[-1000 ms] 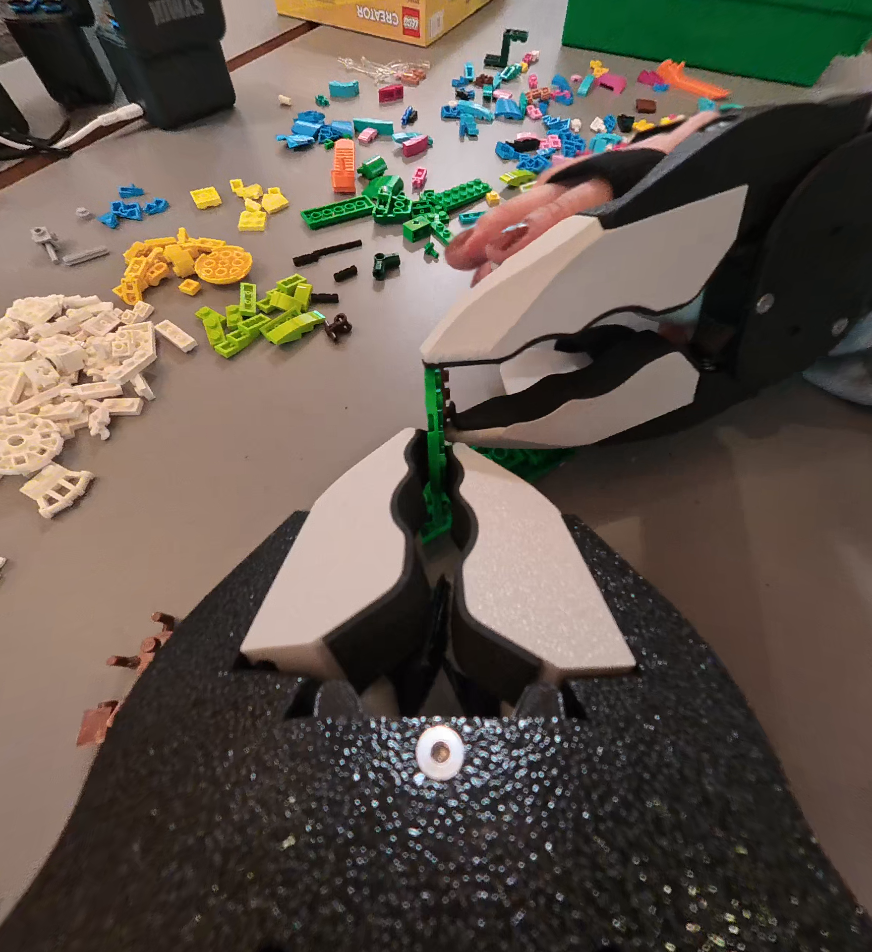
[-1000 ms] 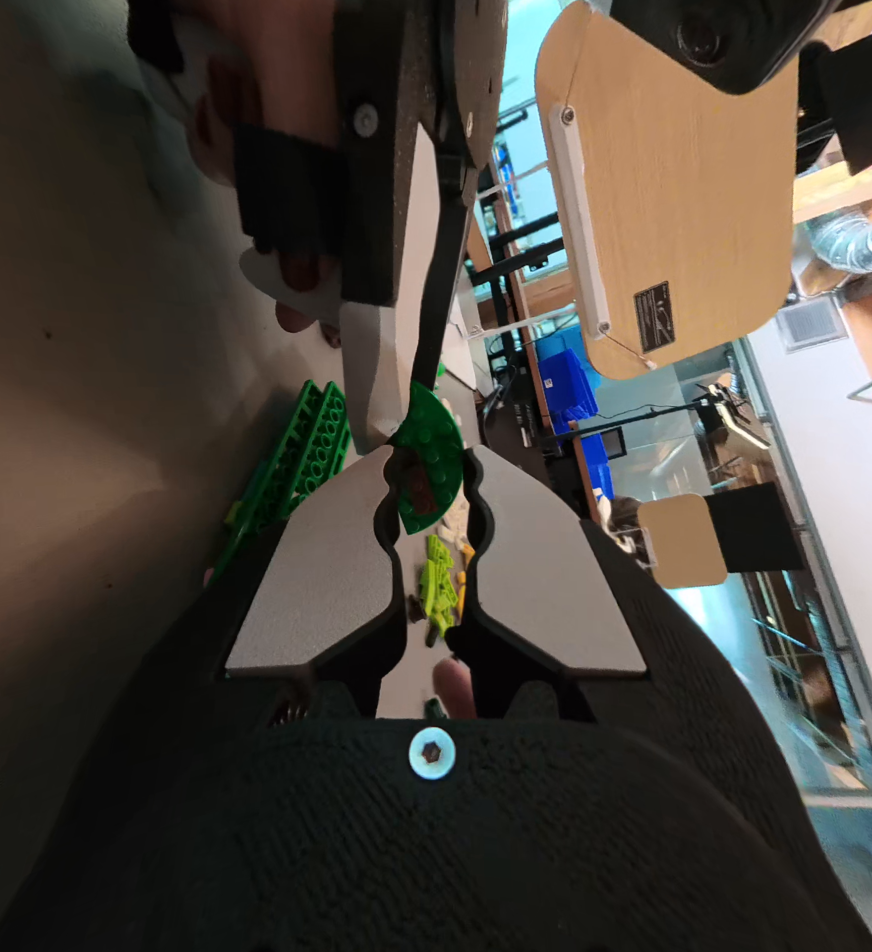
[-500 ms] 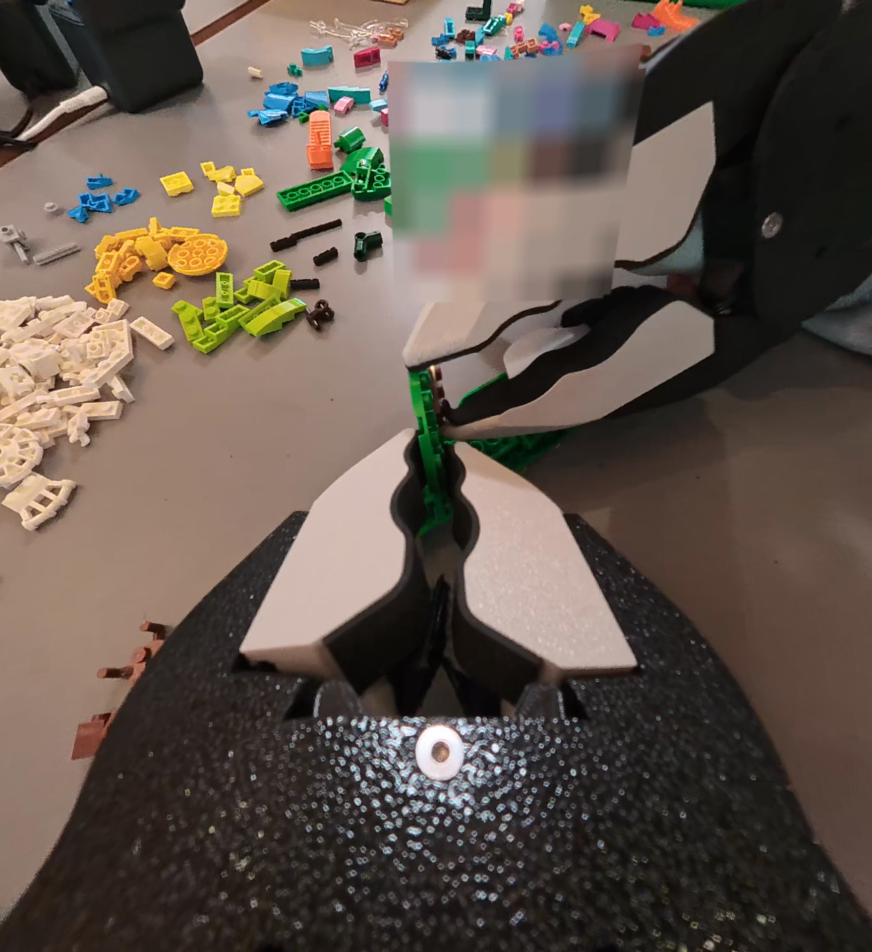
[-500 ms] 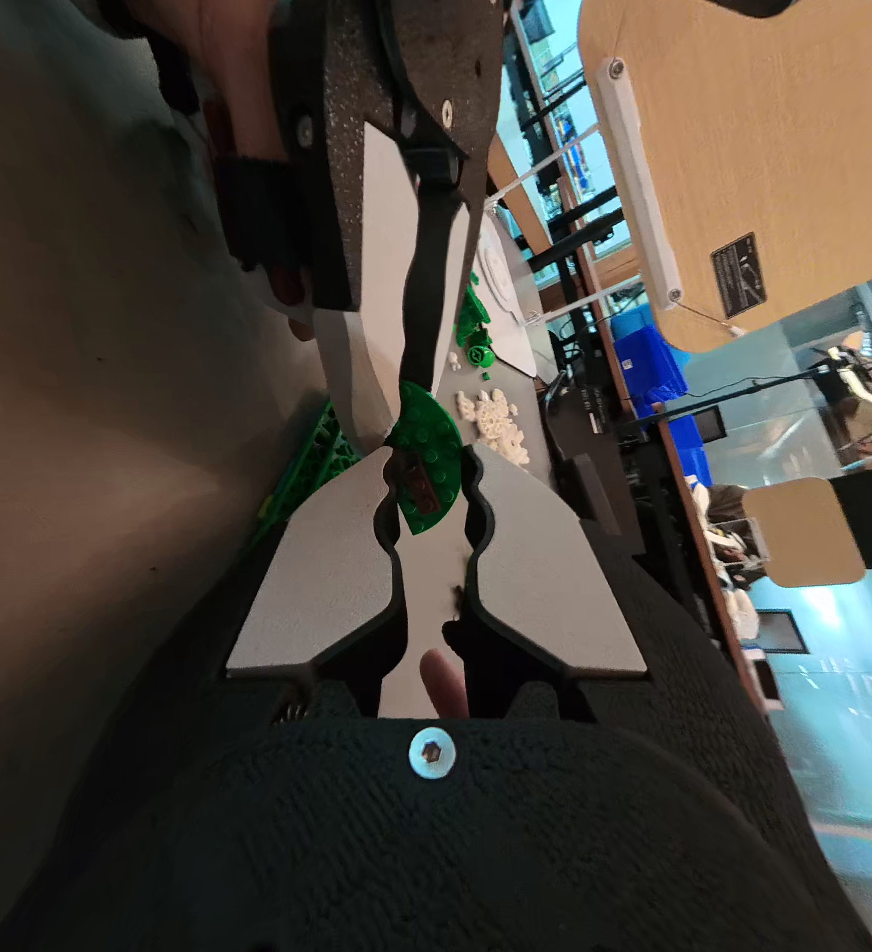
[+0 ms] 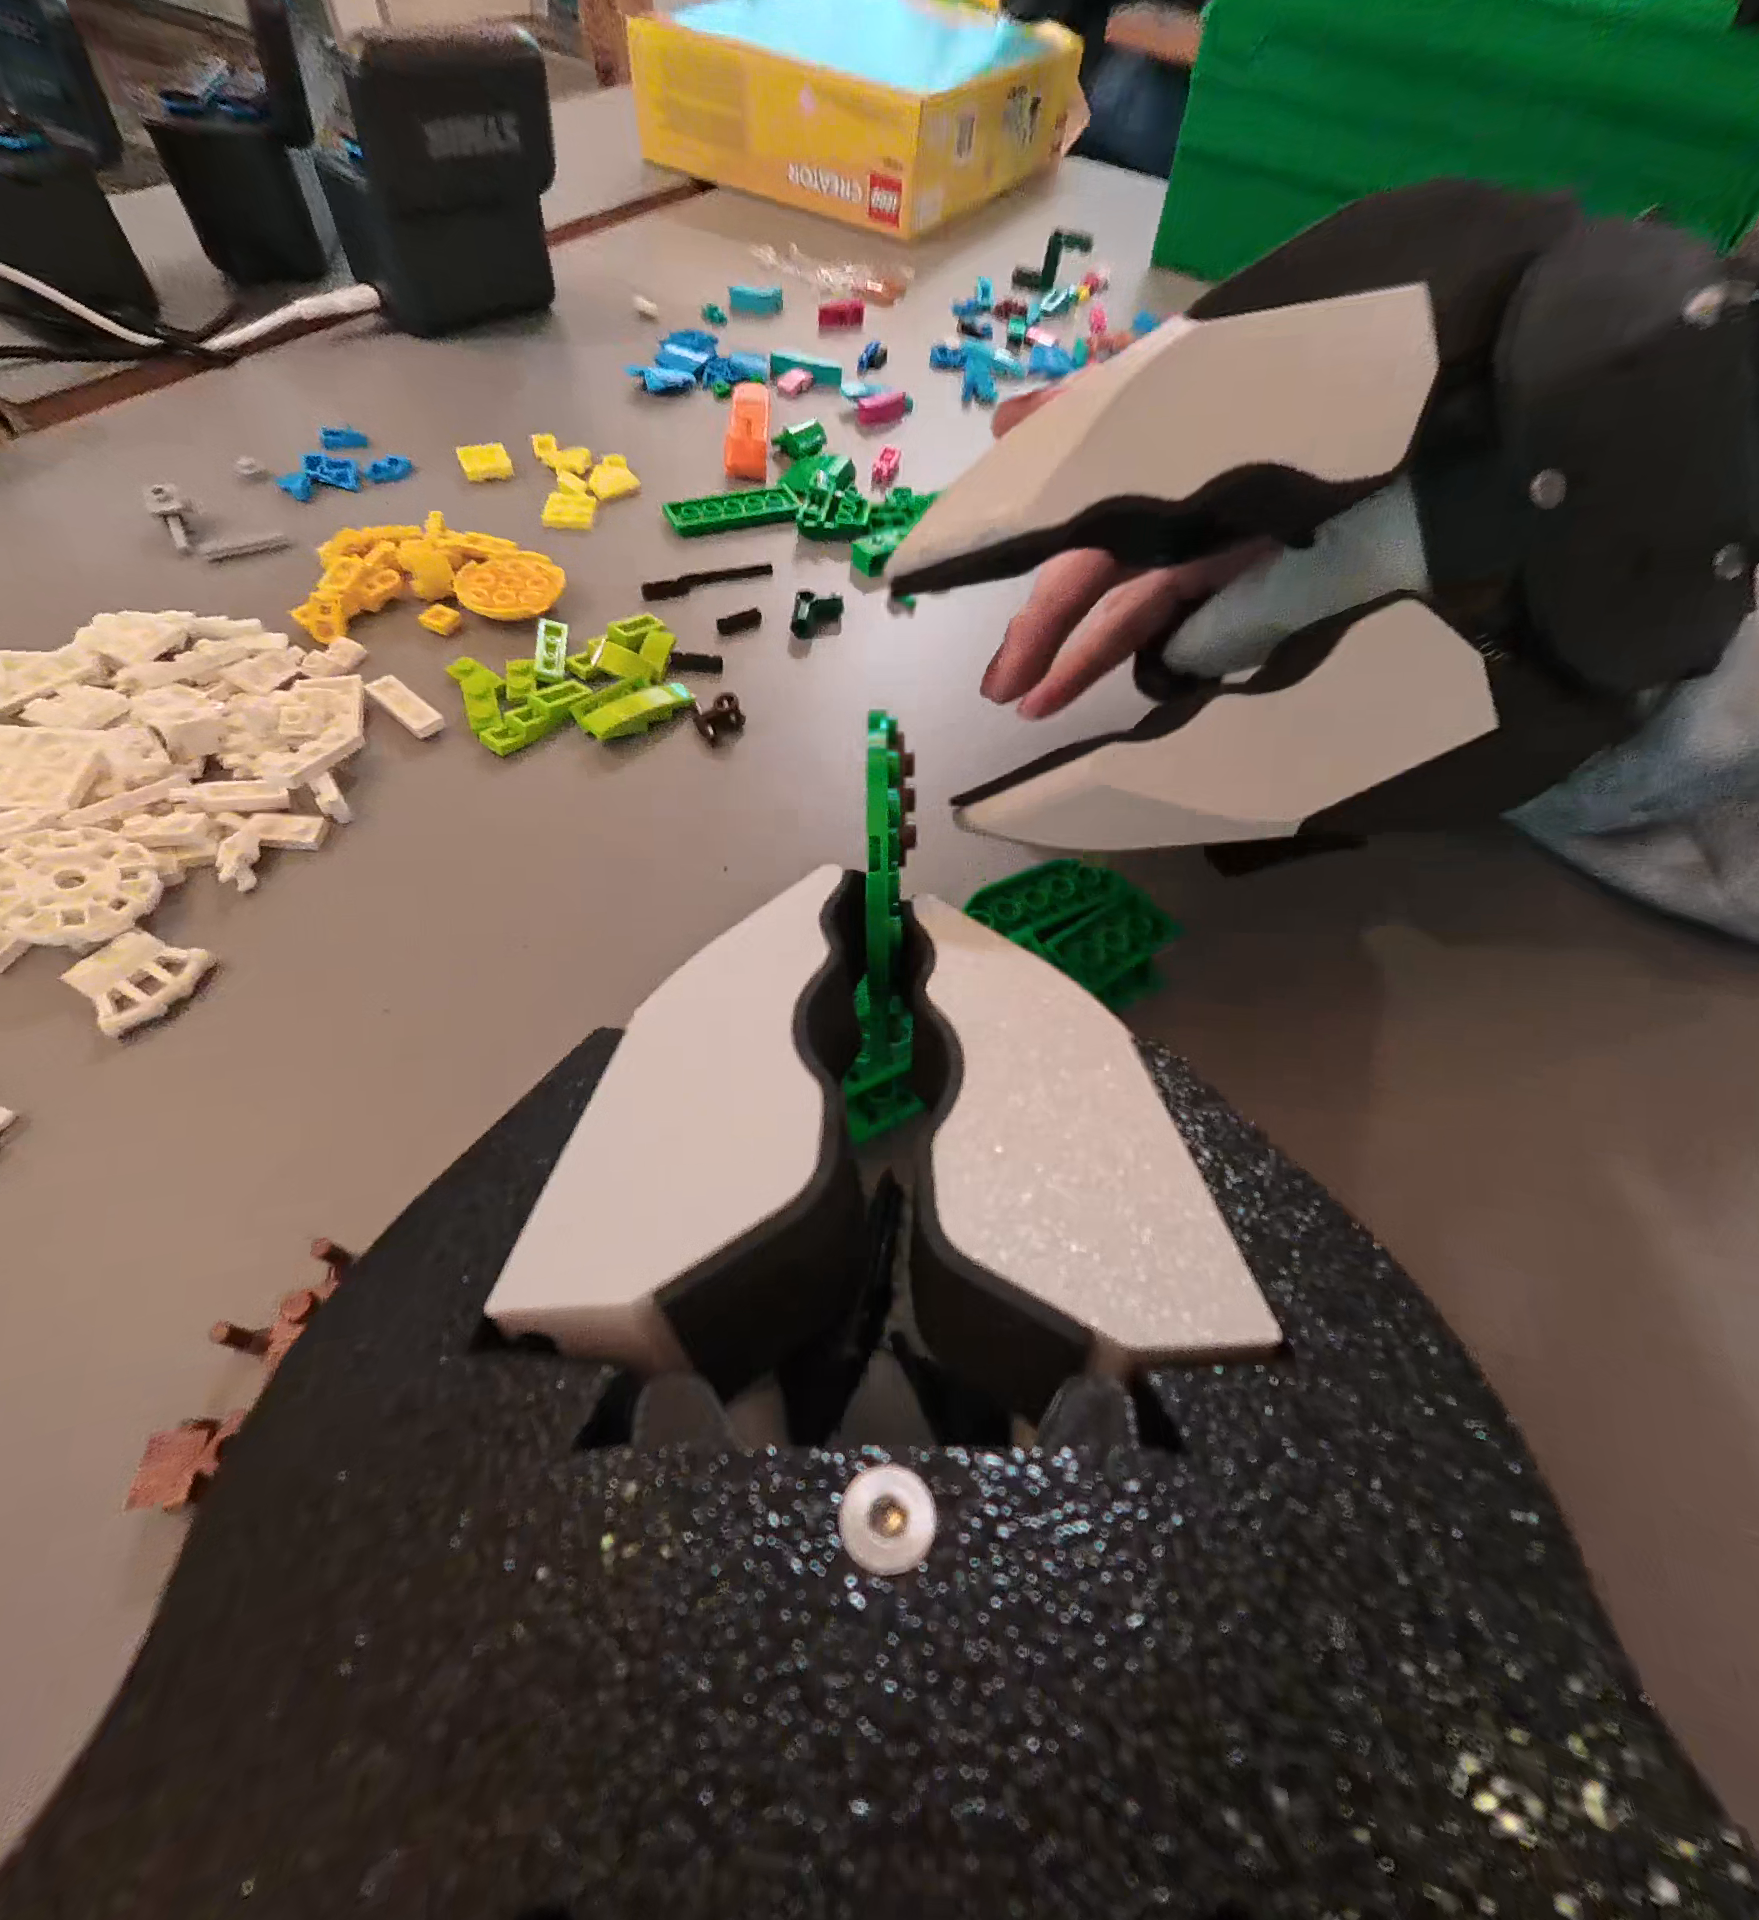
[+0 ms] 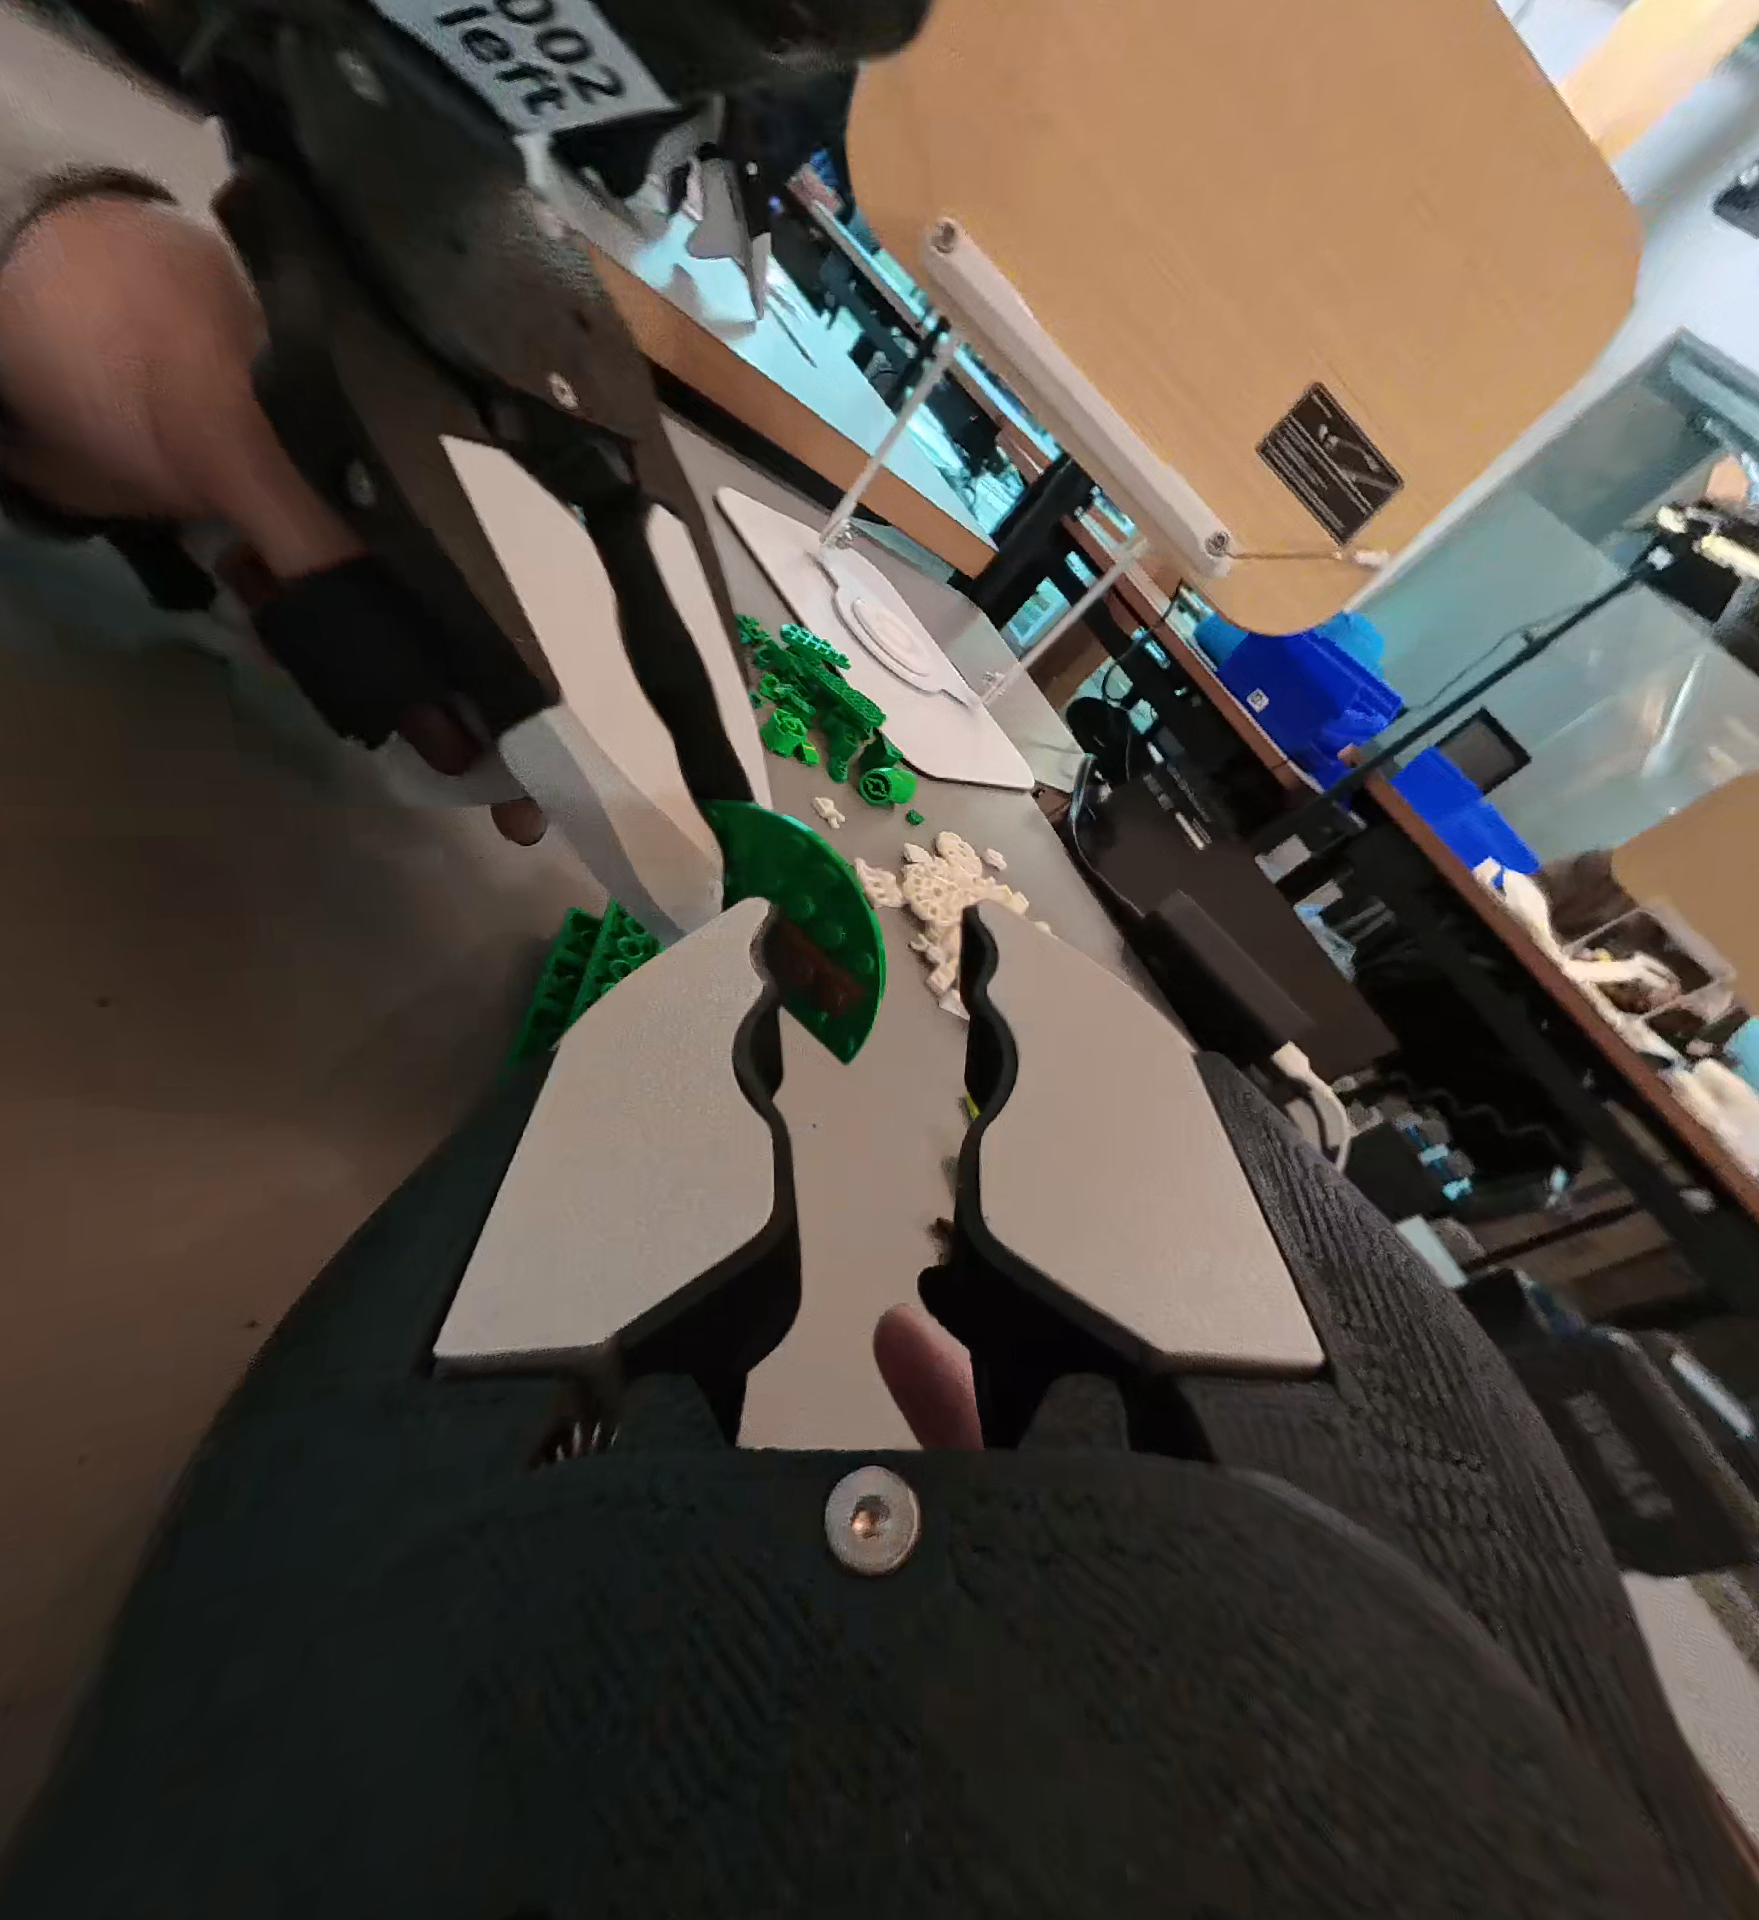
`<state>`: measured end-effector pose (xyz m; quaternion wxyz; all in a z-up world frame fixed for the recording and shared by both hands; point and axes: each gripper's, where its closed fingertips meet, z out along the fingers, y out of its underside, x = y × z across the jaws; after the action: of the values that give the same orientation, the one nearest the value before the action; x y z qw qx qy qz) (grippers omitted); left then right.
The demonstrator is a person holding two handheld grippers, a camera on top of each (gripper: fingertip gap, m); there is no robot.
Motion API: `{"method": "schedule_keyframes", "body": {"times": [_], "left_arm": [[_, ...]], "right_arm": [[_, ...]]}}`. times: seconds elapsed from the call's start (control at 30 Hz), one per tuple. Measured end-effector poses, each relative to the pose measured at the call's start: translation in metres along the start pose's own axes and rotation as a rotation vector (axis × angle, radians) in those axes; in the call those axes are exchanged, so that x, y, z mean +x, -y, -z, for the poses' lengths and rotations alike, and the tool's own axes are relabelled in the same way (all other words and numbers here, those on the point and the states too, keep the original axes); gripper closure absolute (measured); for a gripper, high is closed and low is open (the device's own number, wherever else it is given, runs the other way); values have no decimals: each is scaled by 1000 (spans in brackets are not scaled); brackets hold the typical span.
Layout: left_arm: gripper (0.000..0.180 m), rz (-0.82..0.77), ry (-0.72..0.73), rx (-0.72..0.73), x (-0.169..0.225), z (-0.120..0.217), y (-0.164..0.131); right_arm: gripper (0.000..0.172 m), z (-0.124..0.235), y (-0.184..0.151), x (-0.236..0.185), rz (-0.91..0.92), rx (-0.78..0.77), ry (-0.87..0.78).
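Left gripper [image 5: 880,914] clamped on a green half-round studded plate [image 5: 883,831], both pads pressed against its faces, plate held on edge and upright above the grey table [image 5: 542,935]. Small brown piece [image 6: 818,971] stuck on the plate's studded face, seen best in the right wrist view. Plate's upper part poking out past the fingertips.

Right gripper [image 6: 870,920] spread wide, nothing between its pads; in the left wrist view, coming in from the right [image 5: 932,707], upper finger well above the plate's top, lower fingertip just beside the plate's right face, apart from it. In the right wrist view, plate [image 6: 813,925] near the left finger, with clear air between it and the right finger. Person's hand [image 5: 1072,634] visible behind the open fingers.

On the table just right of the left gripper, flat green wedge plates [image 5: 1077,930]. Farther left, a heap of white bricks [image 5: 106,769]; beyond it, clusters of yellow bricks [image 5: 439,582], lime bricks [image 5: 574,686], dark green bricks [image 5: 802,504] and blue bricks [image 5: 345,478]. At the far edge, a yellow cardboard box [image 5: 844,135], a green bin [image 5: 1477,114] and black blocks [image 5: 449,177].
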<state>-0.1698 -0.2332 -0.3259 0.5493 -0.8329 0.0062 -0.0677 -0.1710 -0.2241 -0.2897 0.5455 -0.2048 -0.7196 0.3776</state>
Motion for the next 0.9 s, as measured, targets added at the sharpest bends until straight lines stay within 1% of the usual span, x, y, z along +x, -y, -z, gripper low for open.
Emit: {"method": "schedule_keyframes", "body": {"times": [0.13, 0.23, 0.33, 0.6, 0.73, 0.9], "left_arm": [[175, -39, -8, 56, 5, 1, 8], [175, -74, 9, 77, 7, 1, 11], [175, -78, 10, 113, 7, 4, 16], [175, -96, 31, 136, 5, 6, 20], [175, -101, 61, 142, 0, 8, 21], [175, -96, 37, 163, 4, 9, 24]], "right_arm": [[139, -1, 1, 3, -112, 19, 4], [139, -1, 2, 3, -145, 33, 11], [139, -1, 2, 2, -143, 31, 11], [136, 1, 5, 8, -108, 49, -43], [137, 3, 7, 13, -92, 62, -78], [138, 4, 7, 16, -97, 61, -81]]}}
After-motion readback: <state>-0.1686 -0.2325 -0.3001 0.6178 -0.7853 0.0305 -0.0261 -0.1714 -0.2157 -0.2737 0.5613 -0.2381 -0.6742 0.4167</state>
